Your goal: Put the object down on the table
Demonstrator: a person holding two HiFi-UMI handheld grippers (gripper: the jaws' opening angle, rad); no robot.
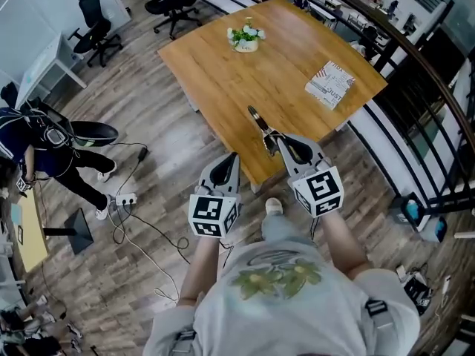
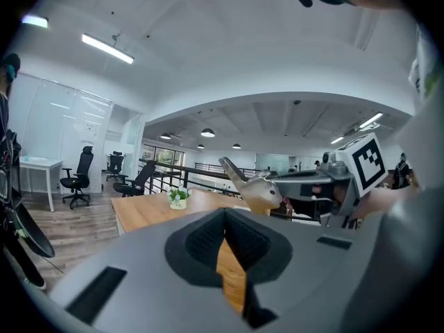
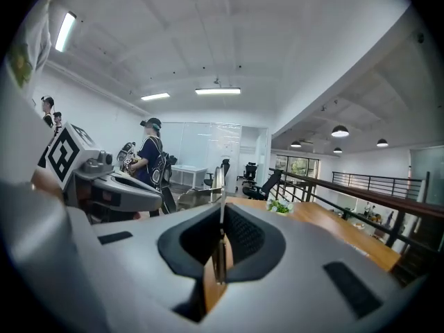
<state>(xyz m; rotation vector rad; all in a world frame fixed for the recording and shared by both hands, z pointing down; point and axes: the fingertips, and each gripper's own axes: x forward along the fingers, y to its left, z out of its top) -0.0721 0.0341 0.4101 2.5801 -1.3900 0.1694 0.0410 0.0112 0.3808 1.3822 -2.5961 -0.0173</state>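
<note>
1. Two grippers sit low in the head view, held out in front of the person's grey shirt (image 1: 278, 288).
2. Left gripper (image 1: 233, 159): in its own view the jaws meet at the tips (image 2: 225, 215) with nothing between them, only a sliver of table showing through lower down.
3. Right gripper (image 1: 276, 144): its jaws are clamped tight on a thin metal tool (image 1: 260, 122), which its own view shows edge-on, rising straight out from between the pads (image 3: 219, 186).
4. Seen from the left gripper view, the tool (image 2: 251, 184) sticks out sideways from the right gripper (image 2: 313, 186), handle slanting up to the left. It is held in the air, not laid down.
5. From the head view the tool hangs over the near edge of the wooden table (image 1: 223, 80). I cannot tell how high above the top it is.
6. A printed booklet (image 1: 330, 84) lies flat on the table's right side, well apart from the tool.
7. A small potted plant (image 1: 246, 38) stands near the far end of the table.
8. Cables and a power strip (image 1: 126, 199) lie on the plank floor to the left.
9. Another person in dark clothes (image 1: 37, 150) stands at the left edge.
10. Black office chairs (image 1: 174, 2) stand beyond the table, and a dark railing (image 1: 415, 65) runs along the right.
</note>
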